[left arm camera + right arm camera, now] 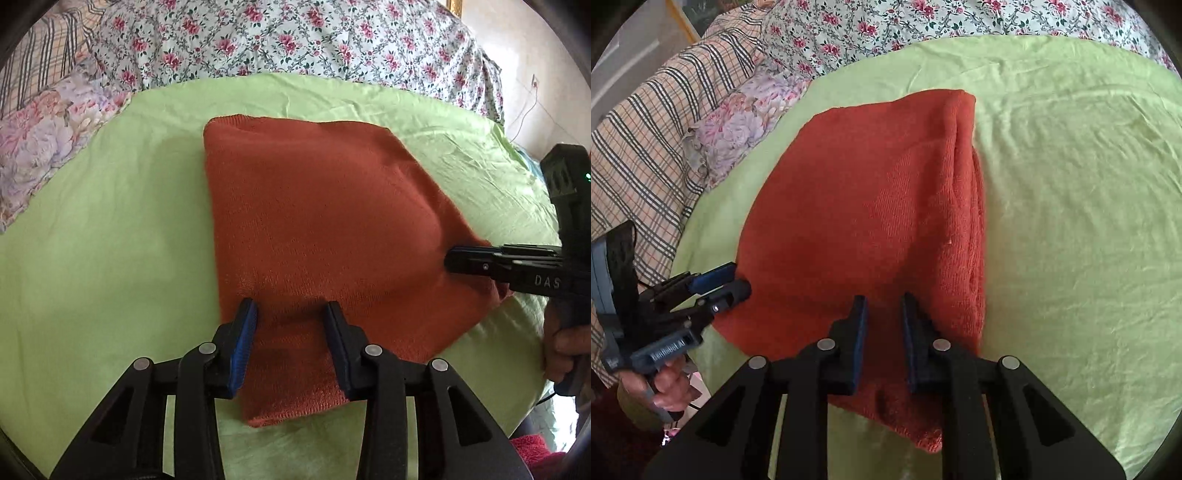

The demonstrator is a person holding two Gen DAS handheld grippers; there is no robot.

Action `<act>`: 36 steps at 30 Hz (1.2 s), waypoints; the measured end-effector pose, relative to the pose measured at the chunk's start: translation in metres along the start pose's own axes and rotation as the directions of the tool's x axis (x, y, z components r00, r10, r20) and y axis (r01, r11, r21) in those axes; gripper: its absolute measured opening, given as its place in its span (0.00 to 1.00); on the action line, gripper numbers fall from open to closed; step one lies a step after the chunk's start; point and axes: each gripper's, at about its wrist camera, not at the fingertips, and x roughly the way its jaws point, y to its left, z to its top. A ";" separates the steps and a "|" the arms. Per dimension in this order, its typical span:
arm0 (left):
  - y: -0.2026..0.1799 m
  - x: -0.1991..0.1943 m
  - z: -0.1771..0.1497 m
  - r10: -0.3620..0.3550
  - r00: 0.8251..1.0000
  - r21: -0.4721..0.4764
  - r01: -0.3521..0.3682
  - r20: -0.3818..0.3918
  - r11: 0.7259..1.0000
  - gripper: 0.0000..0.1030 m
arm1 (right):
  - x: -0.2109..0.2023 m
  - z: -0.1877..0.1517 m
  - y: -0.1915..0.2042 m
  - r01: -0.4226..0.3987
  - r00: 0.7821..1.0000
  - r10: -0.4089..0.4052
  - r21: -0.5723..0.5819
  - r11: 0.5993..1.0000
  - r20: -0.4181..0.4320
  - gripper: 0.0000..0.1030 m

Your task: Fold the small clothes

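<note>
A folded rust-orange knit garment lies on a light green sheet. My left gripper is at its near left edge, and bunched knit fills the gap from one blue pad to the other. My right gripper clamps the near right edge the same way, with thick fabric between its pads. Each wrist view also shows the other gripper from the side, the right gripper and the left gripper, fingers close together on the garment's border. A loose corner hangs below each gripper.
A rose-print quilt bounds the far side of the sheet. A pastel floral pillow and a plaid cloth lie to the left. A person's hand holds each handle. Green sheet spreads wide to the right.
</note>
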 end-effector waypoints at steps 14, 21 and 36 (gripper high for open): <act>0.028 -0.014 -0.029 -0.069 0.997 -0.145 0.063 -0.038 0.987 0.43 | -0.022 -0.019 -0.006 0.057 0.998 -0.058 0.047 0.997 0.022 0.18; 0.031 -0.028 -0.038 -0.053 0.997 -0.175 0.043 -0.053 0.984 0.43 | -0.038 -0.027 -0.003 0.086 0.996 -0.088 0.060 0.994 0.028 0.19; 0.032 -0.069 -0.070 -0.020 0.998 -0.218 0.006 -0.061 0.976 0.69 | -0.078 -0.074 0.024 0.110 0.992 -0.113 0.051 0.993 0.052 0.62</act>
